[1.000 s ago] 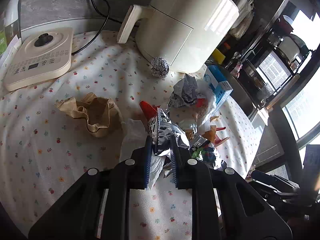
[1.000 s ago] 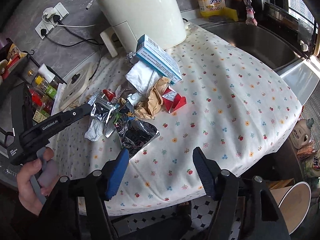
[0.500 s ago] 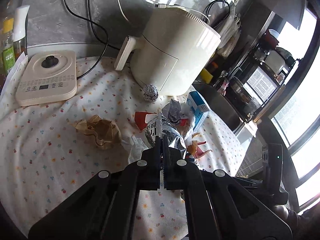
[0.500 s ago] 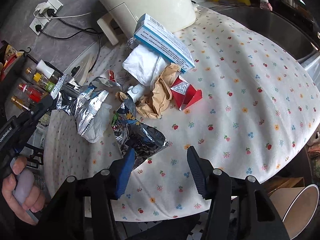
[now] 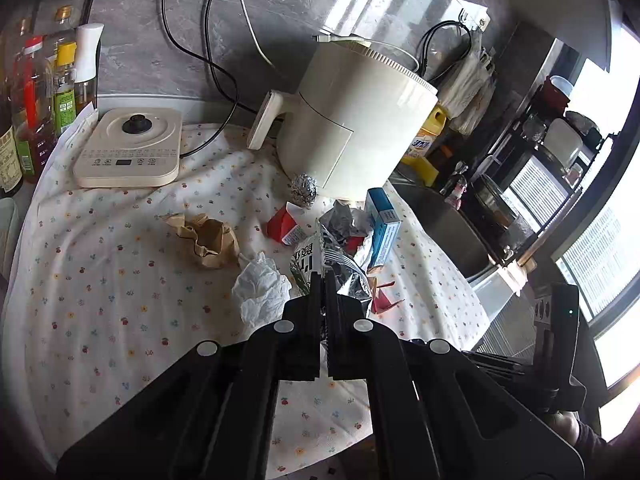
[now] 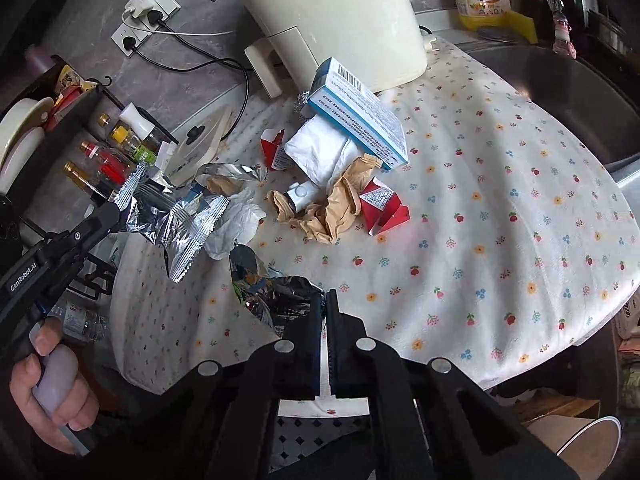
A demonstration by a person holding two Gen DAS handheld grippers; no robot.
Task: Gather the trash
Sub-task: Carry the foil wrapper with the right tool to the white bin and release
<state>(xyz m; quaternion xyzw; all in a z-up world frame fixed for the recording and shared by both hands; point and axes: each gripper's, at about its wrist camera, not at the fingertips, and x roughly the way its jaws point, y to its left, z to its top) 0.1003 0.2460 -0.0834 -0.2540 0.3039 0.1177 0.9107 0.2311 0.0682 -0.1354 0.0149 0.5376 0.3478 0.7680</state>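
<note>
My left gripper (image 5: 322, 277) is shut on a silver snack wrapper (image 5: 320, 258) and holds it above the flowered tablecloth (image 5: 100, 280). The right wrist view shows that wrapper (image 6: 180, 220) hanging from the left gripper (image 6: 116, 213), held by a hand. My right gripper (image 6: 325, 298) is shut at the table's near edge, its tips pinching the edge of a dark foil wrapper (image 6: 276, 300). Brown crumpled paper (image 5: 208, 240), a white tissue (image 5: 262, 288), a foil ball (image 5: 304, 190), a red carton (image 5: 284, 226) and a blue-and-white box (image 5: 382, 228) lie on the cloth.
A cream air fryer (image 5: 352, 120) stands at the back with a flat cream appliance (image 5: 128, 148) and bottles (image 5: 36, 100) to its left. Beyond the table's right side lies a steel sink (image 6: 560, 92). A paper cup (image 6: 580, 448) stands on the floor below.
The left gripper closed fully on the silver wrapper and lifted it off the pile. The right gripper moved in over the dark foil wrapper and went from wide open to shut.
</note>
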